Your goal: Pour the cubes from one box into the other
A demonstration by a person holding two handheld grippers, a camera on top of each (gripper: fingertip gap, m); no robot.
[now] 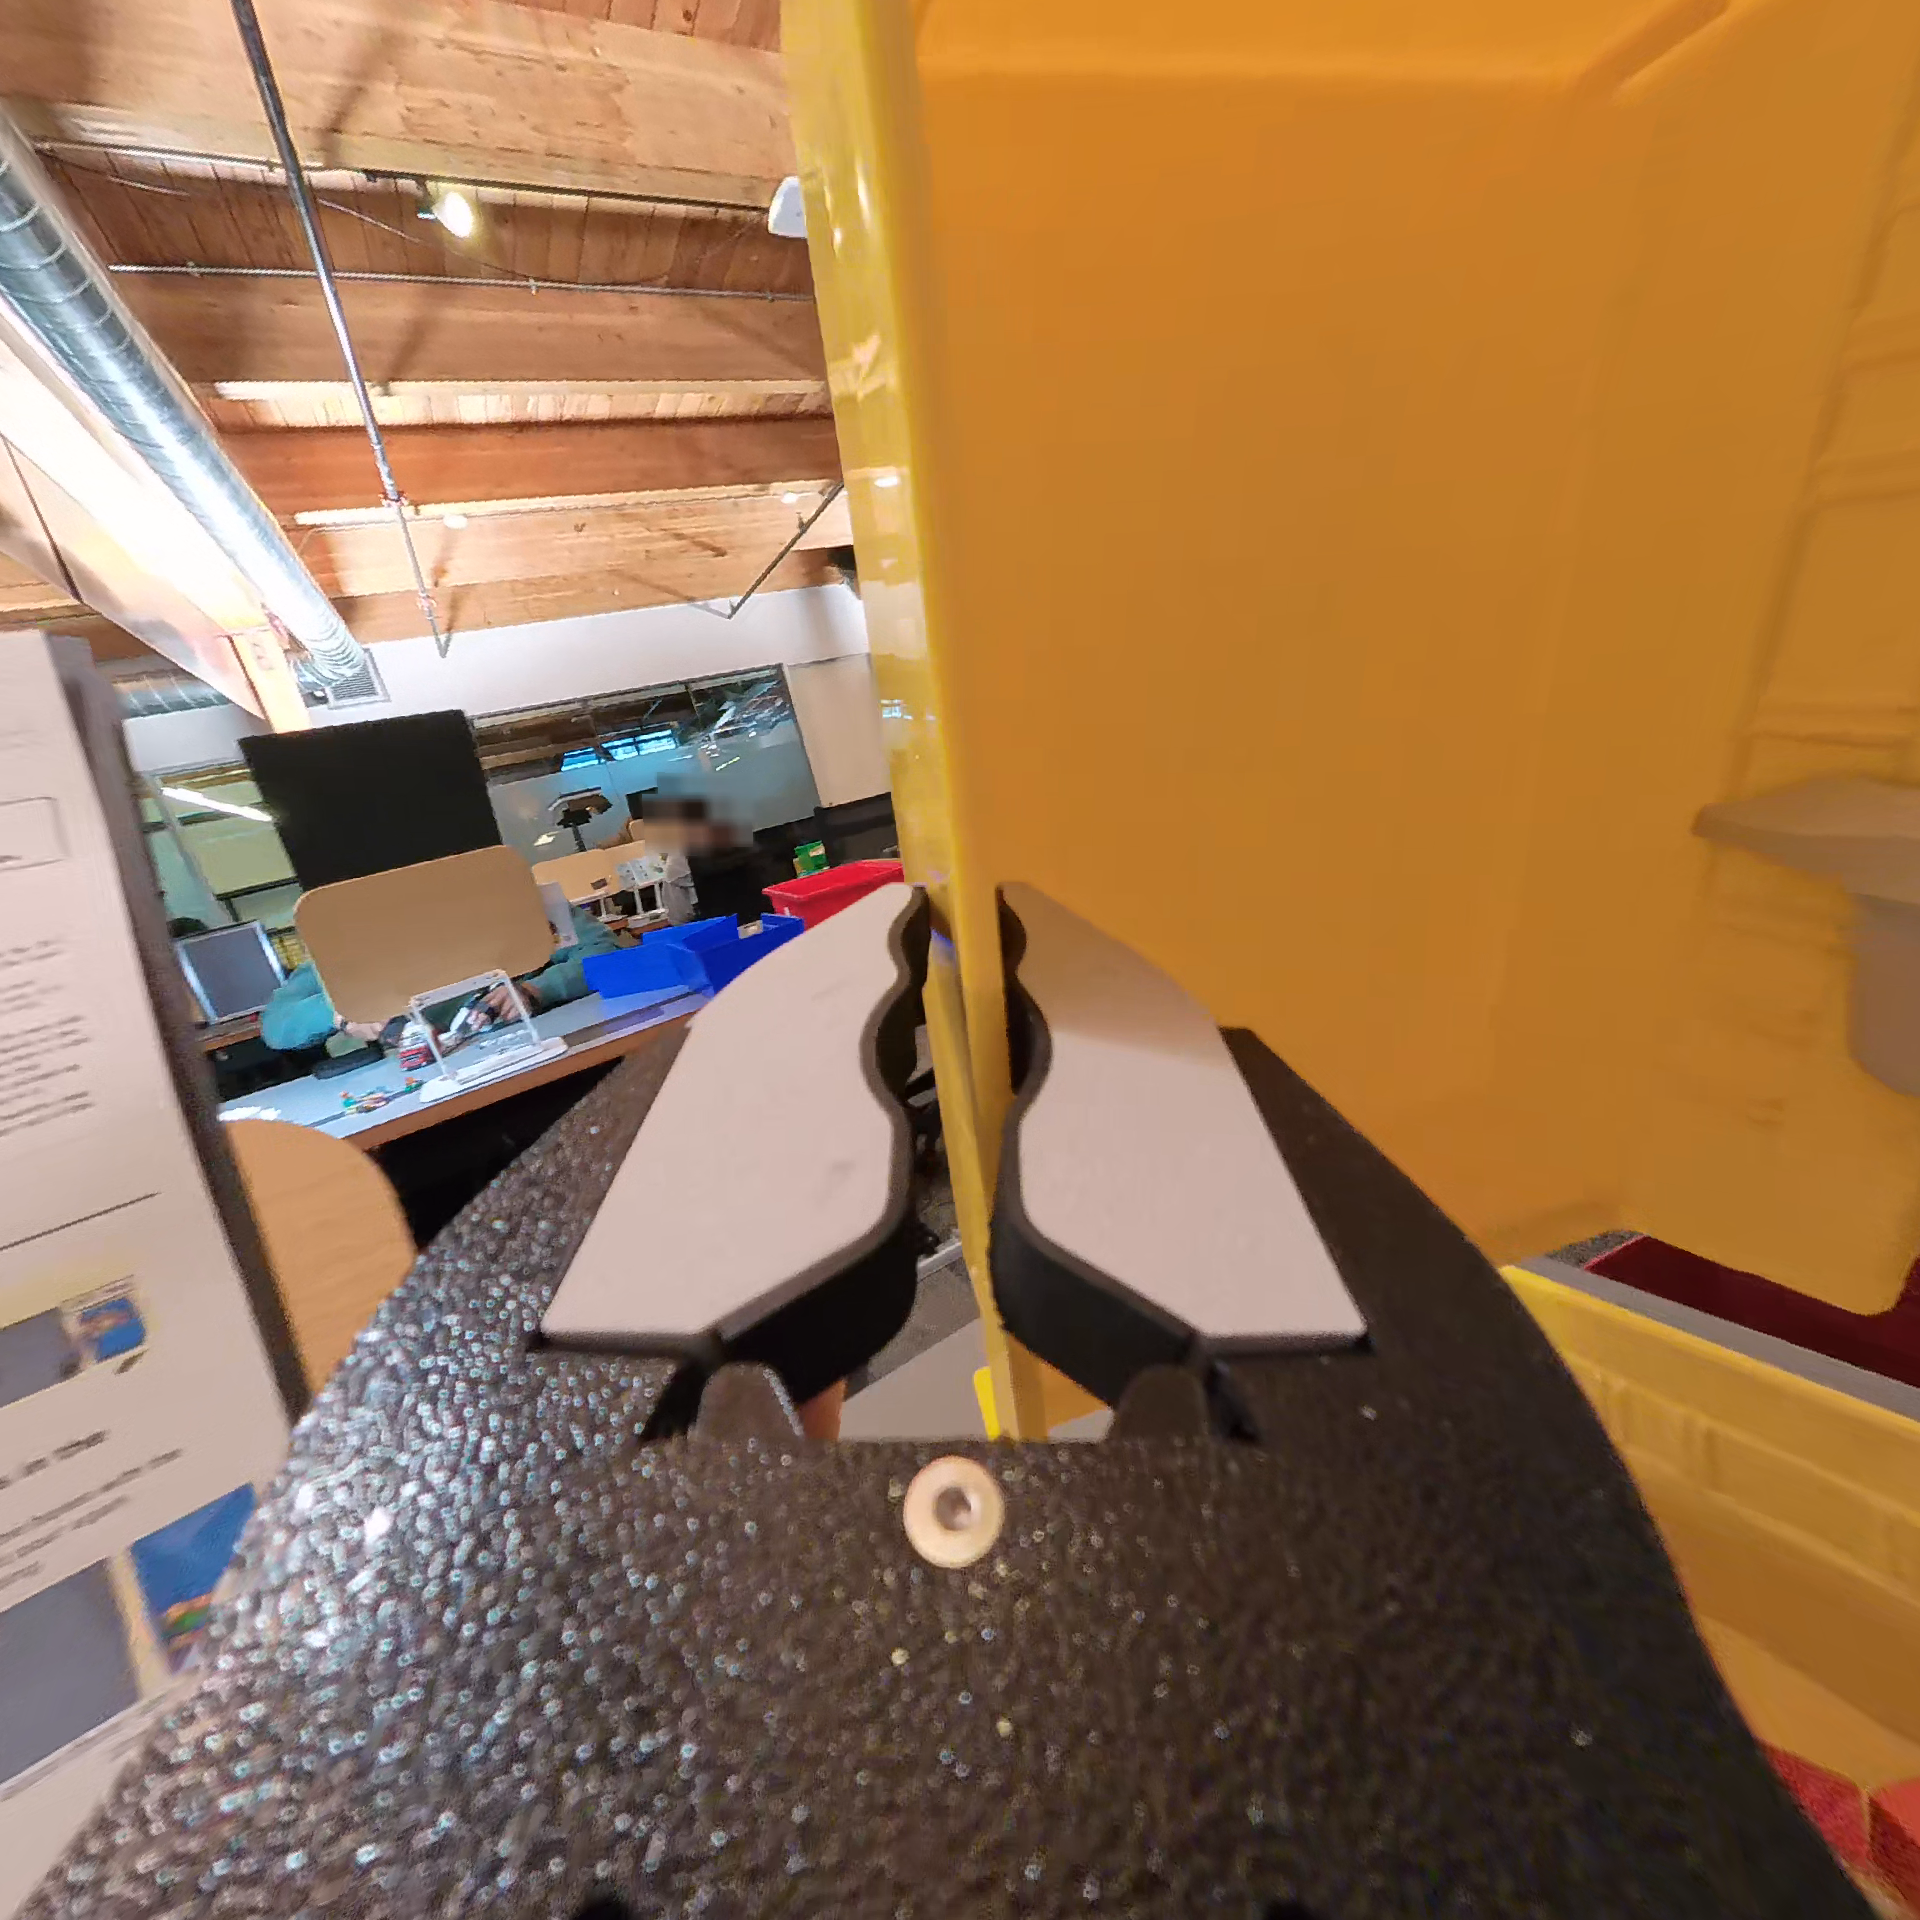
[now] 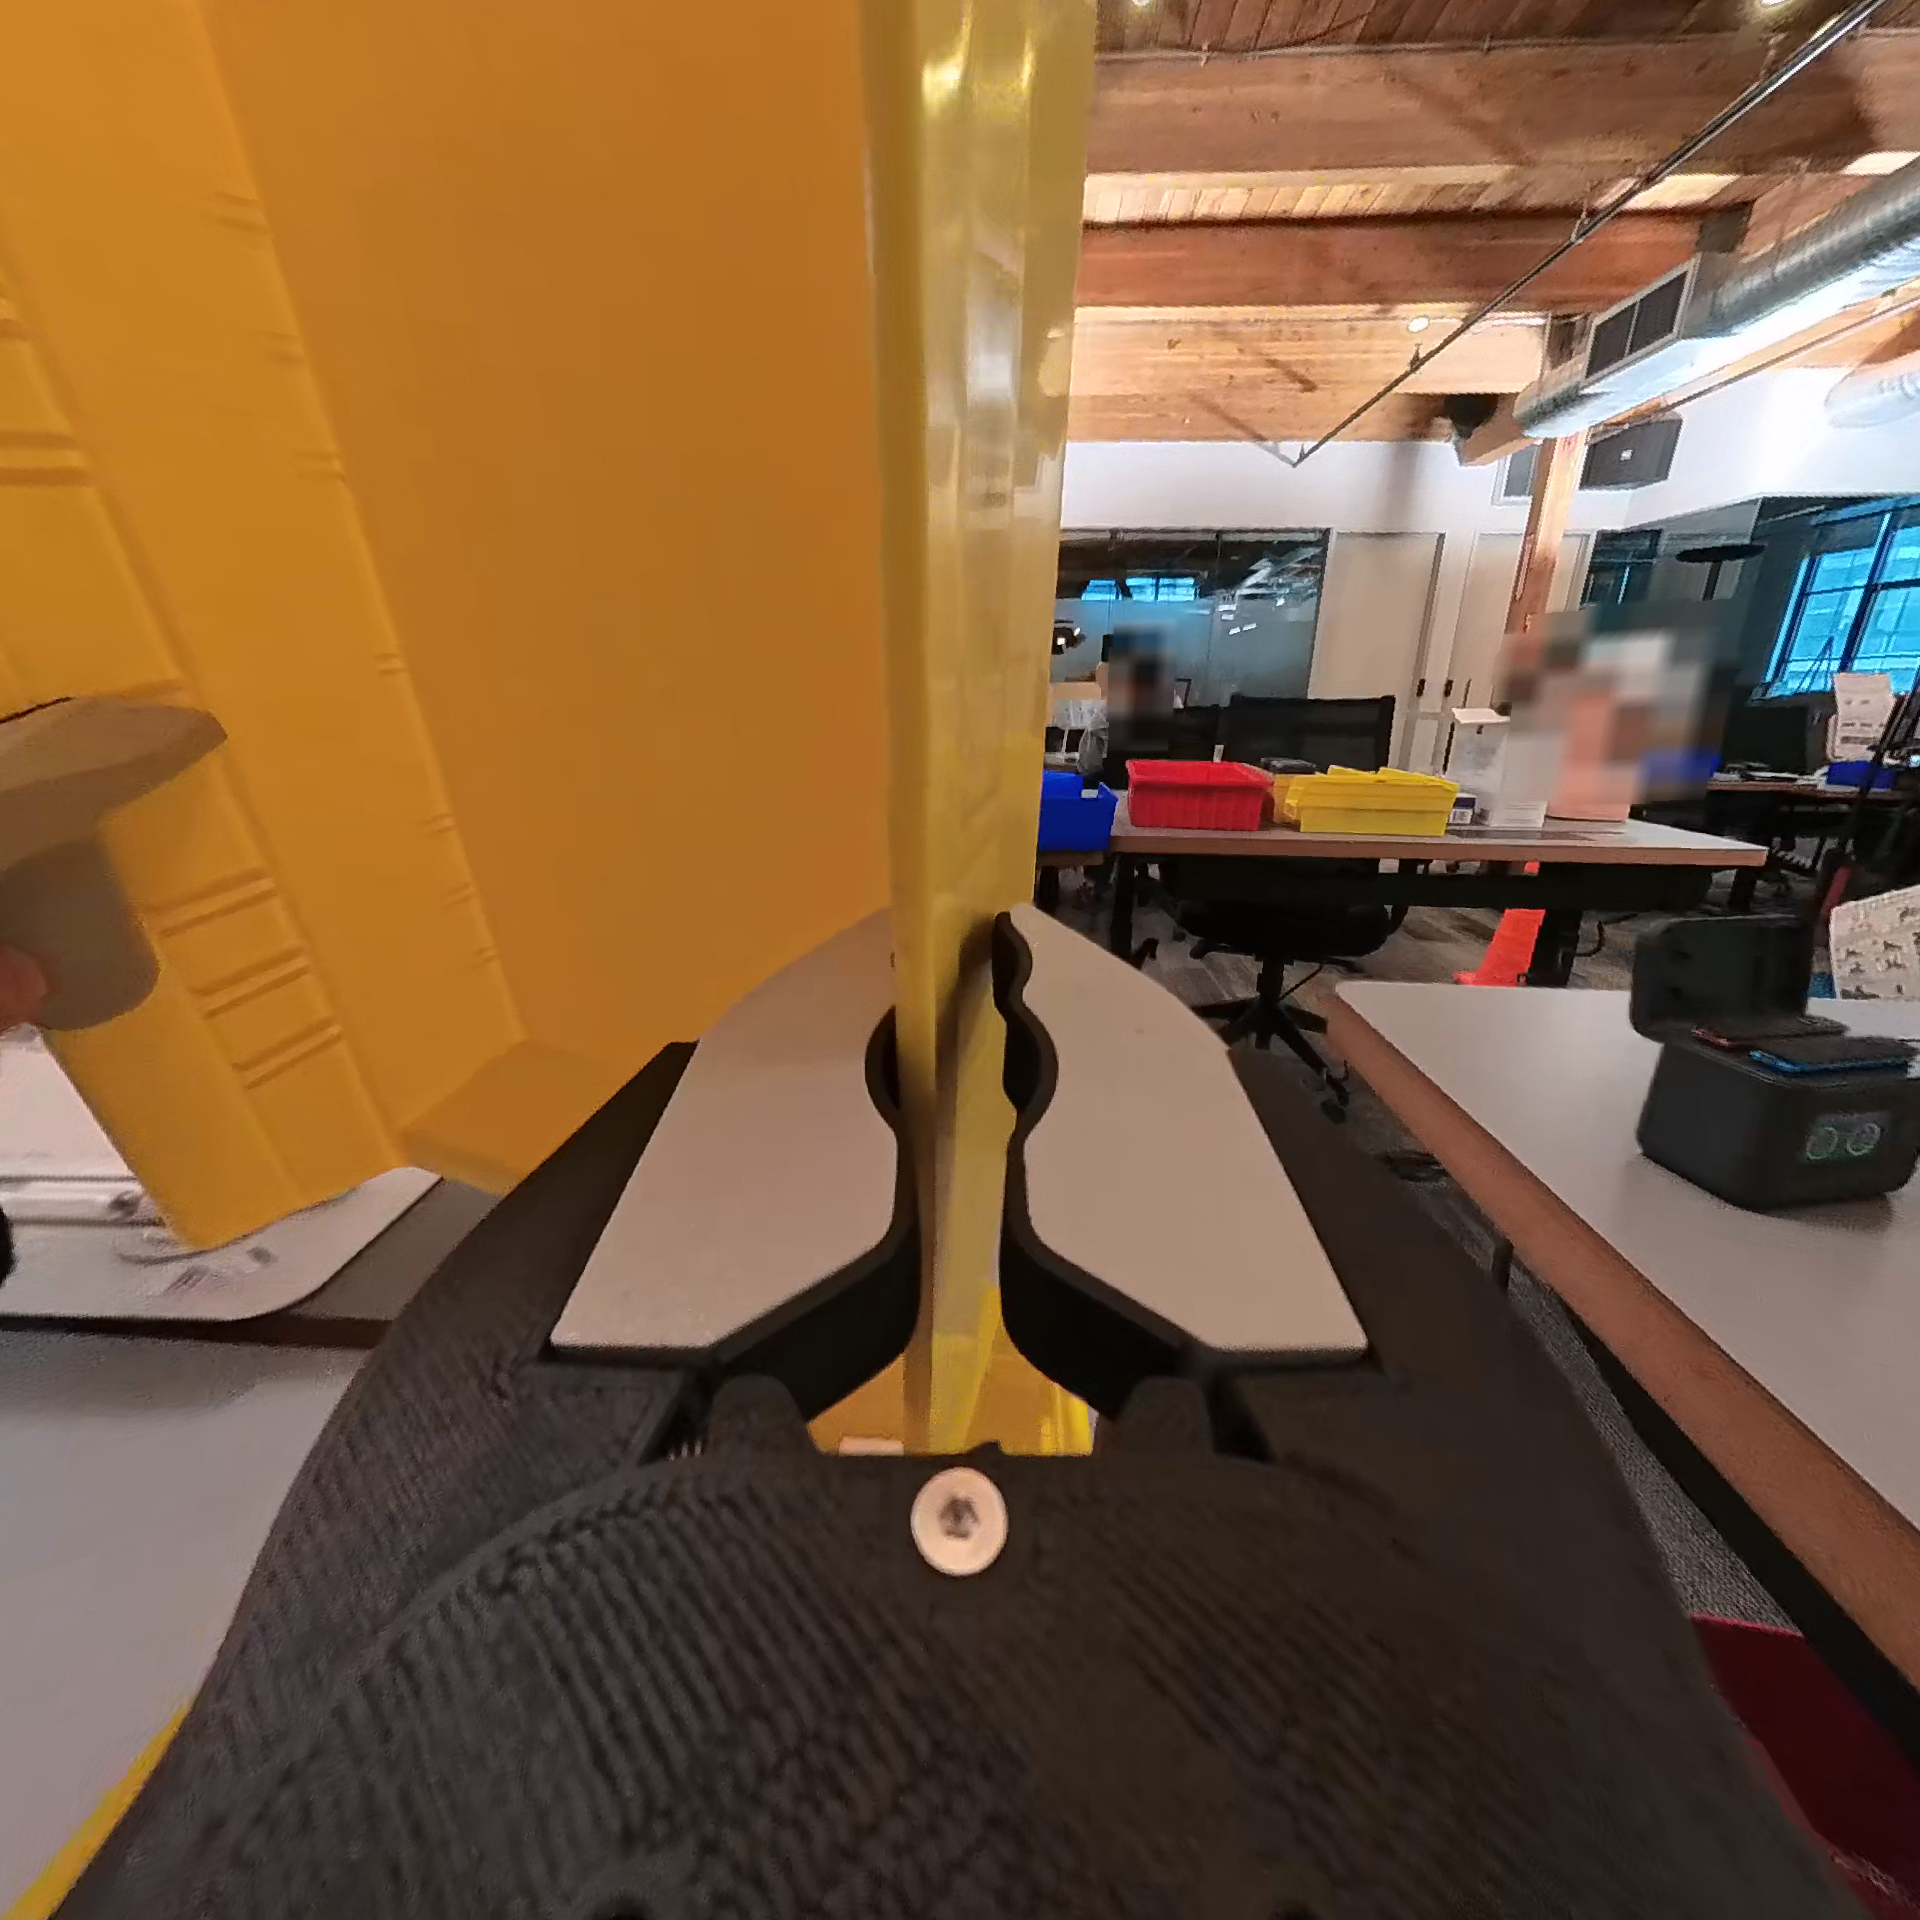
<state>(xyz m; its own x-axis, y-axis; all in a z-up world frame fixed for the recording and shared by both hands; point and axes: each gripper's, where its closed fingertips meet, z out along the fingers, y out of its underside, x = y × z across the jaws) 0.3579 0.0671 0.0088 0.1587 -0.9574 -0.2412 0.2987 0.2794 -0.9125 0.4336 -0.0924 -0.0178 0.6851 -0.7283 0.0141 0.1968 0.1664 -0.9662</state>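
Both grippers hold one yellow box point(image 1: 1351, 623), lifted and tipped up so that its inside faces the cameras. My left gripper point(image 1: 961, 914) is shut on one side wall. My right gripper point(image 2: 951, 935) is shut on the opposite wall point(image 2: 966, 520). Each view shows the other gripper's grey fingertip across the box, in the left wrist view point(image 1: 1860, 935) and in the right wrist view point(image 2: 83, 852). No cubes show inside the held box. A second yellow box point(image 1: 1714, 1455) lies below, with red cubes point(image 1: 1849, 1808) in it.
A white poster board point(image 1: 83, 1143) stands close on the left. A grey table point(image 2: 1714, 1247) with a black device point(image 2: 1777, 1101) is to the right. Farther tables hold red, blue and yellow bins point(image 2: 1195, 795), with people and office chairs around them.
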